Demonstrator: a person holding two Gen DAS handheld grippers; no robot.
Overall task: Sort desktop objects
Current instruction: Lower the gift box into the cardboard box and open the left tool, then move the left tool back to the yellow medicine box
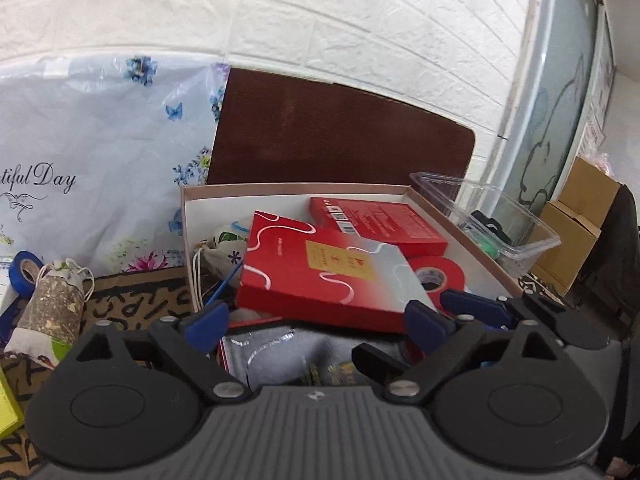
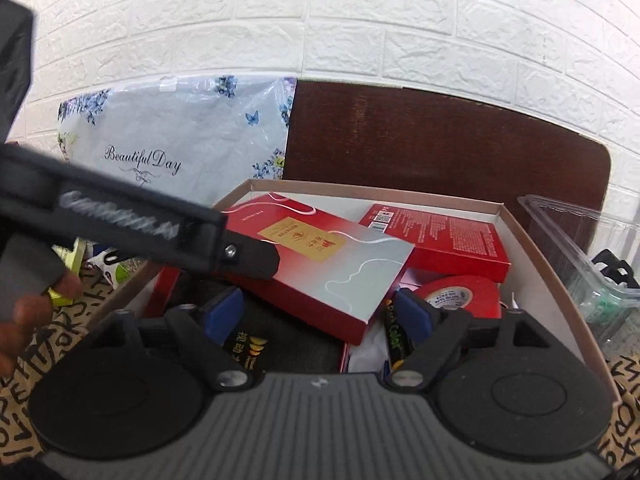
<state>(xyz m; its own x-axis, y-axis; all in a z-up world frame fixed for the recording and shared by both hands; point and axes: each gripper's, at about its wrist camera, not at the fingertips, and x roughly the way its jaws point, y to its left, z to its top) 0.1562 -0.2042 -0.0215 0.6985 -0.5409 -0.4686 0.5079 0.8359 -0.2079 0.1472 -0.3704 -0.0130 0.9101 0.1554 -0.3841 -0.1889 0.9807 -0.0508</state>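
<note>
A red and silver flat box (image 1: 320, 268) (image 2: 320, 260) lies tilted on top of other items inside a shallow white cardboard box (image 1: 188, 216) (image 2: 532, 240). A second red box (image 1: 380, 220) (image 2: 440, 236) and a red tape roll (image 1: 436, 276) (image 2: 464, 294) lie behind it. My left gripper (image 1: 316, 320) is open, its blue fingertips at the near edge of the tilted box. My right gripper (image 2: 316, 312) is open over the same box's near corner. The left gripper's arm (image 2: 120, 216) crosses the right wrist view.
A clear plastic container (image 1: 488, 208) (image 2: 592, 248) stands right of the cardboard box. A cloth sachet (image 1: 52, 308) and a blue tape roll (image 1: 24, 276) lie at the left. A floral plastic bag (image 1: 100, 152) and a dark brown board (image 1: 340, 136) lean on the white brick wall.
</note>
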